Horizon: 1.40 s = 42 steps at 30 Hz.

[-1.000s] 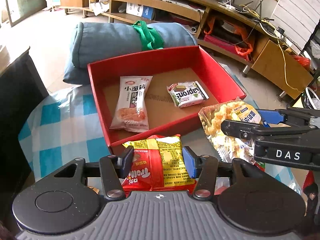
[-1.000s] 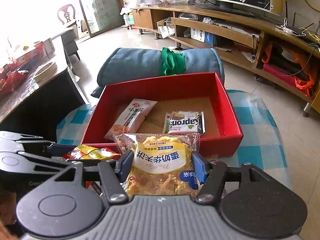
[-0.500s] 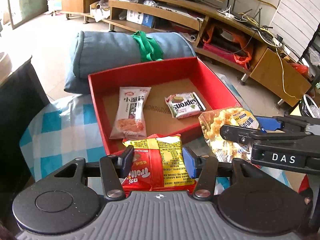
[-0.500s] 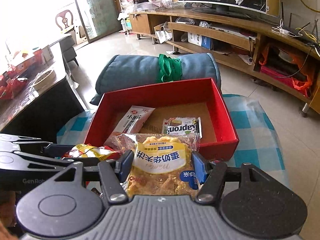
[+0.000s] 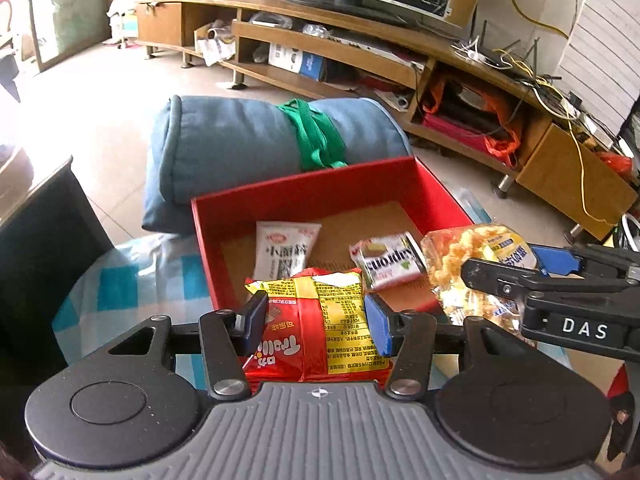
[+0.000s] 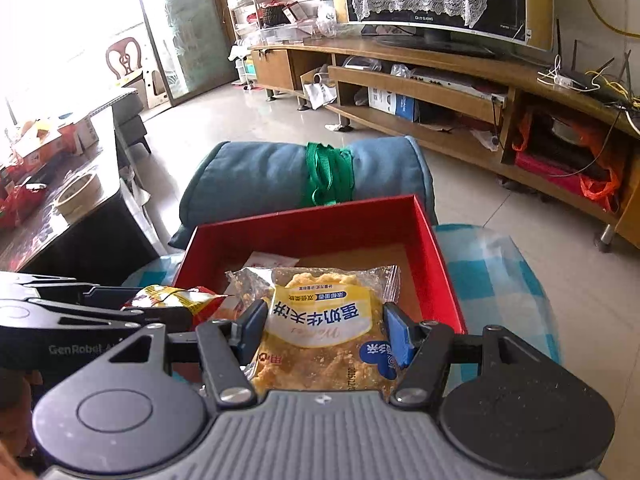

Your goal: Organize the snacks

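My left gripper is shut on a red and yellow snack packet, held over the near edge of the red box. My right gripper is shut on a clear packet of yellow crispy cakes, held over the box's near side; this packet also shows at the right of the left wrist view. Inside the box lie a white noodle-snack packet and a small green and white Kapron packet.
The box sits on a blue-checked cloth over a small table. A rolled blue cushion with a green strap lies just behind it. A dark coffee table stands to the left, a long TV bench beyond.
Both grippers have risen and moved forward over the box's near edge, each still holding its packet. The box now sits lower and closer in both views.
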Each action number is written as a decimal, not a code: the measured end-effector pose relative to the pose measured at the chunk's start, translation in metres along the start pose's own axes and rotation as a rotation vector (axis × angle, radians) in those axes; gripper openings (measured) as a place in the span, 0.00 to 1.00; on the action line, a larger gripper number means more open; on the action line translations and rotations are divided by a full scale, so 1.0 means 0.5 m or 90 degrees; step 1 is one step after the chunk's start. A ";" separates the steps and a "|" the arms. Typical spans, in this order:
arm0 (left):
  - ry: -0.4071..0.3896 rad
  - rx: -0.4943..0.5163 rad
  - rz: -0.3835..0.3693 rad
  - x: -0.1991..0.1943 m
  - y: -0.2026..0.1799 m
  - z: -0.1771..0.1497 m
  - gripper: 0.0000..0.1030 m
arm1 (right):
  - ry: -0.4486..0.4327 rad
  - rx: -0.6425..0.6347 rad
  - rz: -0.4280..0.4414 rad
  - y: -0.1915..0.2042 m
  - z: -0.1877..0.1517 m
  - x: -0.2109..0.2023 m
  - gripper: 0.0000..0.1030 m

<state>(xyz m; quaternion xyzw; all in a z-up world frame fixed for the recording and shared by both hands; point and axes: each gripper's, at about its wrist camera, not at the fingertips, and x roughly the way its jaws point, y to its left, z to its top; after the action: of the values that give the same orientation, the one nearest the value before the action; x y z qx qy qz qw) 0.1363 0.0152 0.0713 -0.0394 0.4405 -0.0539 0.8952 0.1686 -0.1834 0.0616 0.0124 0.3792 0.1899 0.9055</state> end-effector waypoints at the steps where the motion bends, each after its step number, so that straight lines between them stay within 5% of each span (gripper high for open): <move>1: -0.001 -0.001 0.003 0.003 0.002 0.003 0.58 | -0.003 0.000 -0.001 -0.001 0.004 0.002 0.59; 42: 0.065 -0.013 0.089 0.167 0.051 0.046 0.58 | 0.061 -0.003 -0.030 -0.035 0.029 0.206 0.59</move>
<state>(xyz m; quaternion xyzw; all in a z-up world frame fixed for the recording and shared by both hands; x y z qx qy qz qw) 0.2066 0.0303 0.0169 -0.0150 0.4877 0.0109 0.8728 0.2507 -0.1616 -0.0012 -0.0078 0.4222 0.1699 0.8904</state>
